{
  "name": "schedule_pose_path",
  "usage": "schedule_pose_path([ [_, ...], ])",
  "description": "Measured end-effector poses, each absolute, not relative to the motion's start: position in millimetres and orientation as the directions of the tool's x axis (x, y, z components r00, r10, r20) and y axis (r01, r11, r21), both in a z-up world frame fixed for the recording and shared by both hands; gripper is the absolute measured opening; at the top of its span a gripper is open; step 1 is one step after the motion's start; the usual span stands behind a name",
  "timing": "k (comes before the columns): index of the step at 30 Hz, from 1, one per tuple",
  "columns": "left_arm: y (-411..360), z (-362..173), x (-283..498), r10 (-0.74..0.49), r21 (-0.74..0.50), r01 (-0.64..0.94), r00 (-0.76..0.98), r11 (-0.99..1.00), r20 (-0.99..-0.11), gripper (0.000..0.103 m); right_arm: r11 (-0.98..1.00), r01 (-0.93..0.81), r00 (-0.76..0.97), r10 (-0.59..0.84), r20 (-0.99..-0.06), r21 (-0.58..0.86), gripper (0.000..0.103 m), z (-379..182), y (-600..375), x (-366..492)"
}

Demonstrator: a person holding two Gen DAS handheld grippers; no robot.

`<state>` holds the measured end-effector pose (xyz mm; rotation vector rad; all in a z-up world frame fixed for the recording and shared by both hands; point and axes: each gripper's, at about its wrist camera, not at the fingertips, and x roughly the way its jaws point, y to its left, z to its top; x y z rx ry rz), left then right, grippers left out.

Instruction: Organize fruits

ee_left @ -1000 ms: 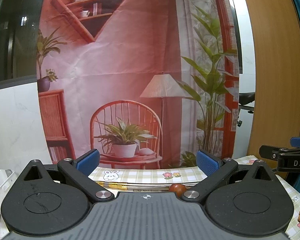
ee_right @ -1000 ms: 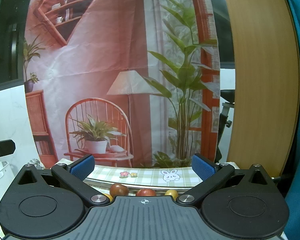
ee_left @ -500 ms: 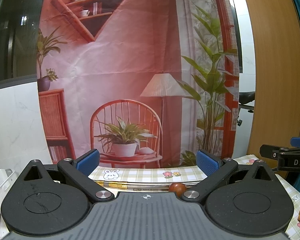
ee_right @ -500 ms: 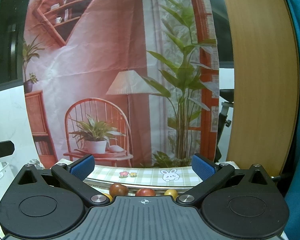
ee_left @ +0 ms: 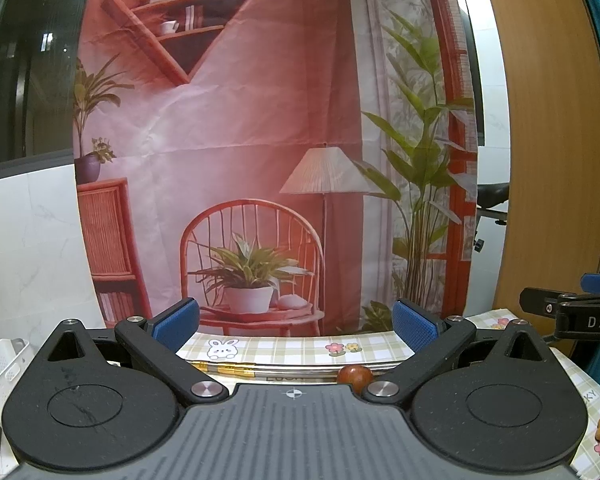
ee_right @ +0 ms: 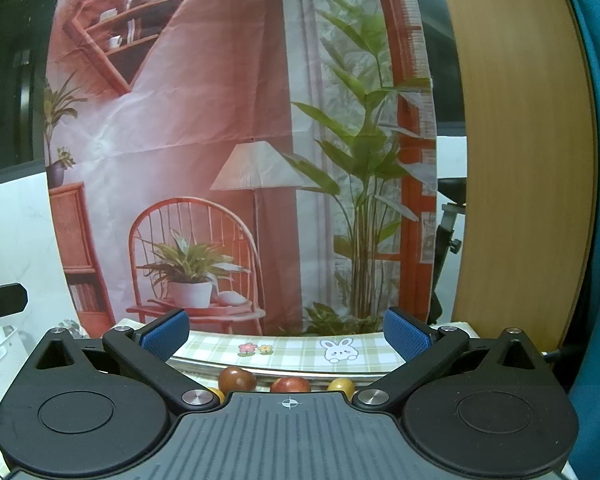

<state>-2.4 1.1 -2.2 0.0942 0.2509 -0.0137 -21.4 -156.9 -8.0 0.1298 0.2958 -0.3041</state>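
Both tongs gape wide and hold nothing: the left tongs [ee_left: 296,322] above a checked cloth [ee_left: 284,350] on the bench, a red fruit [ee_left: 355,375] below; the right tongs [ee_right: 286,334] over three fruits [ee_right: 290,384] lying near the cloth's edge.

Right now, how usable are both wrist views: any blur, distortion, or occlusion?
Left wrist view: sharp, strong fisheye bending at the edges; gripper body hides all but one fruit. Right wrist view: equally sharp and warped; only fruit tops peek over its gripper.
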Motion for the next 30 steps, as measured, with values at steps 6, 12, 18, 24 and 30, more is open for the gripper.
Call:
schedule_pose_path([
  [6, 1.0, -2.0, -2.5, -0.001, 0.092, 0.024, 0.968, 0.995, -0.249, 0.103, 0.946, 0.314, 0.911, -0.276, -0.306, 0.082, 0.103, -8.1, -157.2, -22.0],
  [12, 1.0, -1.6, -2.3, -0.001, 0.092, 0.025, 0.968, 0.995, -0.249, 0.103, 0.946, 0.314, 0.911, -0.276, -0.306, 0.083, 0.103, -8.2, -156.5, -21.5],
  [18, 1.1, -1.3, -2.2, 0.0, 0.092, 0.024, 0.968, 0.996, -0.249, 0.103, 0.946, 0.314, 0.911, -0.276, -0.306, 0.083, 0.103, -8.6, -156.5, -21.8],
  [24, 0.7, -1.2, -2.7, 0.001, 0.092, 0.023, 0.968, 0.996, -0.25, 0.103, 0.946, 0.314, 0.911, -0.275, -0.306, 0.085, 0.103, -9.2, -157.5, -22.9],
  [30, 0.7, -1.4, -1.8, 0.006, 0.093, 0.018, 0.967, 0.996, -0.257, 0.103, 0.945, 0.314, 0.909, -0.273, -0.314, 0.088, 0.103, -9.8, -161.0, -23.7],
])
